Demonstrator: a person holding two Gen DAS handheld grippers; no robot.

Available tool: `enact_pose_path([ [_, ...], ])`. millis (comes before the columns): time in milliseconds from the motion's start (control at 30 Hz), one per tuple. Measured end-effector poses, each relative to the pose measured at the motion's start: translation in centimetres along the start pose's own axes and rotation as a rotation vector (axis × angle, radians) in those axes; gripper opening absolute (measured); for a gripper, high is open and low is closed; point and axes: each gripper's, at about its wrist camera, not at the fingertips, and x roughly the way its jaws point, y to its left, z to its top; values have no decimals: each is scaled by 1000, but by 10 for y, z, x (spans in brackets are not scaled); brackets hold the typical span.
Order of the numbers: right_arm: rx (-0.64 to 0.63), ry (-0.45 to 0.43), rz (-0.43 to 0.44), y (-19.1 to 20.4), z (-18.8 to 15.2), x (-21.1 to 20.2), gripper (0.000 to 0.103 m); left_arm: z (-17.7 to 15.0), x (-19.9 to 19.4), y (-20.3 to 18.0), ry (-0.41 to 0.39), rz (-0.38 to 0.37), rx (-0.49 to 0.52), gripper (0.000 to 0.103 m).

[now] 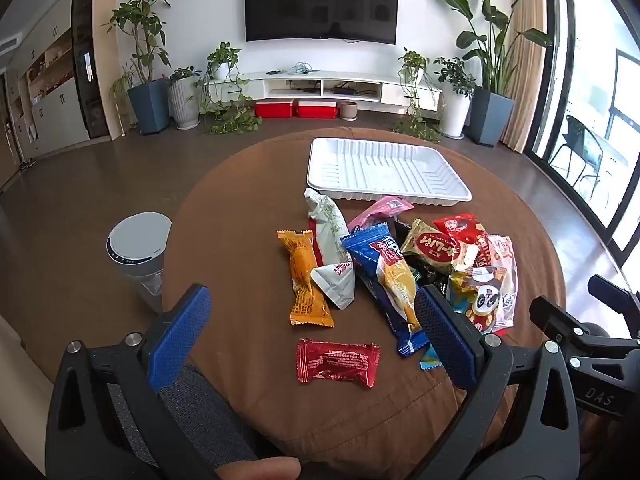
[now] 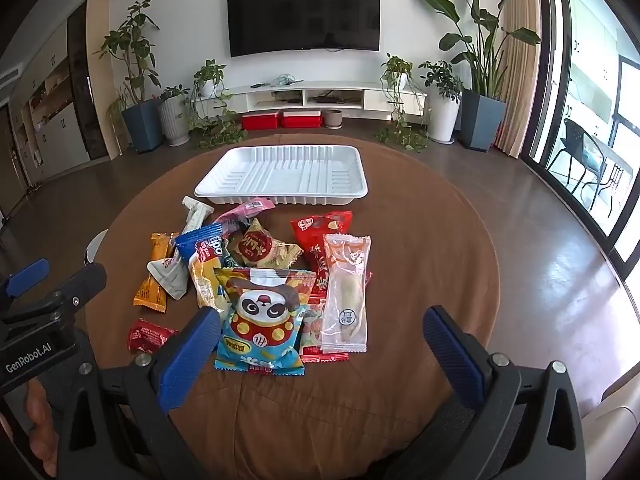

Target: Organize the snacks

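Snacks [image 2: 264, 276] lie heaped mid-frame, tray [image 2: 224, 188] bare above them, likely awaiting sorting; left gripper [image 1: 312, 320] and right gripper [image 2: 320, 336] both gape wide, empty.

A white far wall [image 2: 400, 16] carries a dark, switched-off television [image 2: 303, 14]. Below it runs a long, low white media unit [image 2: 320, 98], with 2 red boxes [image 2: 282, 120] and a small brown pot [image 2: 333, 118] on the floor in front. Leafy plants in grey-blue planters [image 2: 142, 124] and white pots [image 2: 443, 120] flank it. Tall cabinets [image 1: 60, 92] line the left wall. On the right, beige curtains [image 2: 516, 80] hang beside big glass doors [image 2: 592, 120], where daylight pours in and gleams on the dark brown floor [image 2: 540, 248]. A black chair [image 2: 576, 148] sits outside.
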Motion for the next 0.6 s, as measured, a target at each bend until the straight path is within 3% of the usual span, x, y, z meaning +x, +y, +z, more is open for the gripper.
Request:
enact_pose_path([
  [600, -1, 13, -2, 0, -6, 4, 103, -7, 4, -4, 9, 0, 13, 103],
])
